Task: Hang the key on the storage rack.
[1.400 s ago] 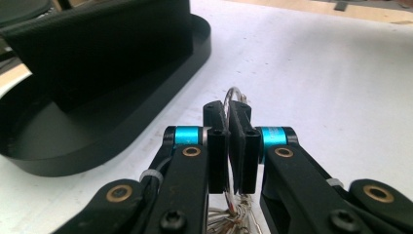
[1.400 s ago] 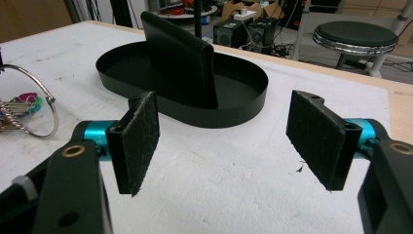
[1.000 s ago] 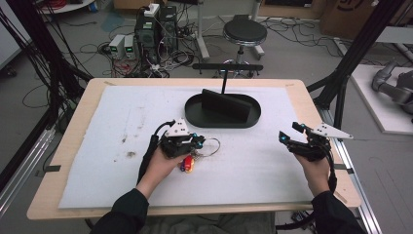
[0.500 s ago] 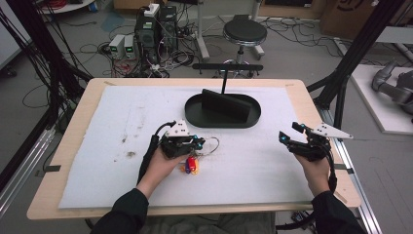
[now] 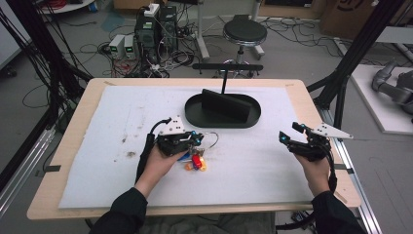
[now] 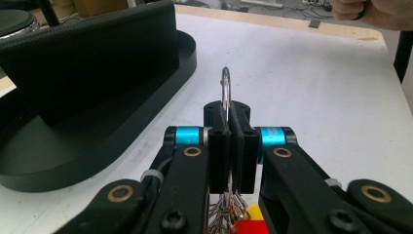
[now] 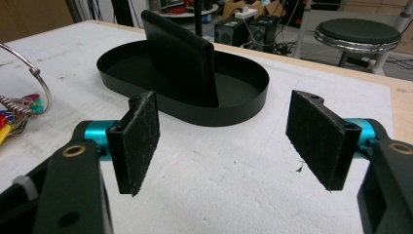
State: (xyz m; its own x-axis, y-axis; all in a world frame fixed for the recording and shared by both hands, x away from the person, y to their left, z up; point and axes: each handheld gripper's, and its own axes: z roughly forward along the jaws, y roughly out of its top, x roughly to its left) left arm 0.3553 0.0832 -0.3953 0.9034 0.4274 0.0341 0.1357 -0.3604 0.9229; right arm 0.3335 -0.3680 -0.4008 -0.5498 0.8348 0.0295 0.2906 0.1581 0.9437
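Metal ring (image 6: pixel 225 87) is pinched between the shut jaws of the left gripper (image 5: pixel 195 140), mid-frame below the tray (image 5: pixel 195 114); its tags (image 5: pixel 196 162) have been dragged slightly rightward, suggesting lifting has begun; the right gripper (image 7: pixel 224 141) is held wide, empty.

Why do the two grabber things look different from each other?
The left hand-held gripper has its black jaws pressed together on a thin silver metal key ring; the right hand-held gripper has its jaws spread wide with nothing between them. The left one sits near the table's middle, in front of the black oval tray; the right one hovers near the table's right edge. Both have black jaws with blue parts.
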